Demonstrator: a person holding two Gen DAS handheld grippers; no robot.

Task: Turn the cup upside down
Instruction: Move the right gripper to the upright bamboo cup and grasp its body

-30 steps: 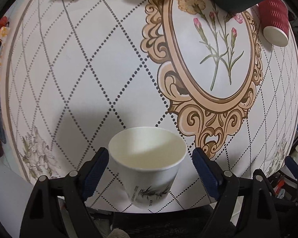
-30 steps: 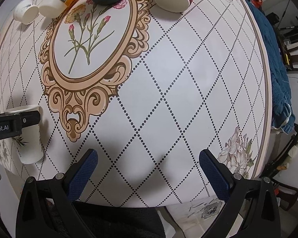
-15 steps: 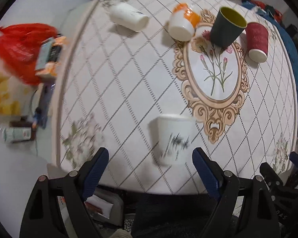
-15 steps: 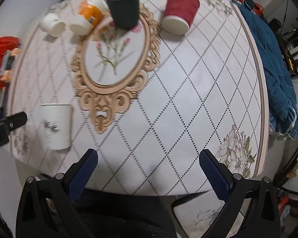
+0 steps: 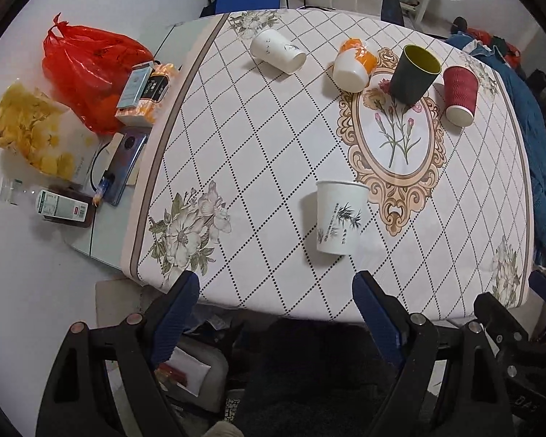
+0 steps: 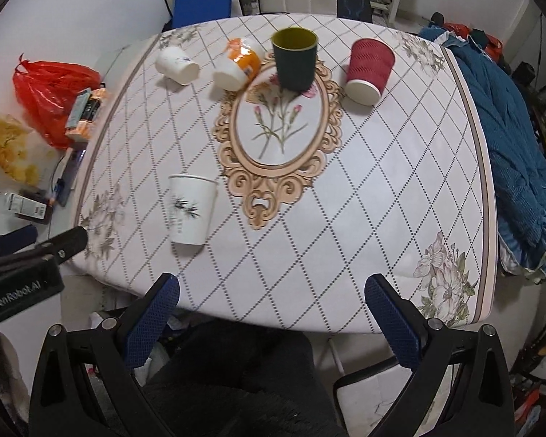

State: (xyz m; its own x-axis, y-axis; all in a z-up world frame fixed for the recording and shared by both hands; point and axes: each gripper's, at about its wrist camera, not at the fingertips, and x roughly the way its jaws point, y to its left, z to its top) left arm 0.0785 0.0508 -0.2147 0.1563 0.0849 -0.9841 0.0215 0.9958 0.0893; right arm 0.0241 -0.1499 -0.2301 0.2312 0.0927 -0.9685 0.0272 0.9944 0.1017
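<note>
We see the white paper cup (image 5: 339, 218) with a bamboo print standing on the desk (image 5: 258, 153), near the front edge and just left of the ornate oval frame printed on the cloth; its wide rim is at the far end and its narrow base toward us, though with the fisheye bend we cannot tell for certain which end rests on the cloth; nothing touches it. The left tongs (image 5: 276, 315) hang open above the near edge of the desk, their blue pads wide apart, the cup well ahead of them and free; the right tongs (image 6: 271, 311) are likewise open and hold nothing, poised over the near edge further right; in the right wrist view the cup (image 6: 191, 211) sits to the left.

At the far side of the desk a white cup (image 5: 277, 51) and an orange and white cup (image 5: 353, 63) lie on their sides; a dark green cup (image 5: 413, 74) stands mouth up at the top of the oval; a red ribbed cup (image 5: 460, 95) stands mouth down to its right. Left of the desk we see a red plastic bag (image 5: 87, 73); a blue cloth (image 6: 517, 153) lies along the right edge.
</note>
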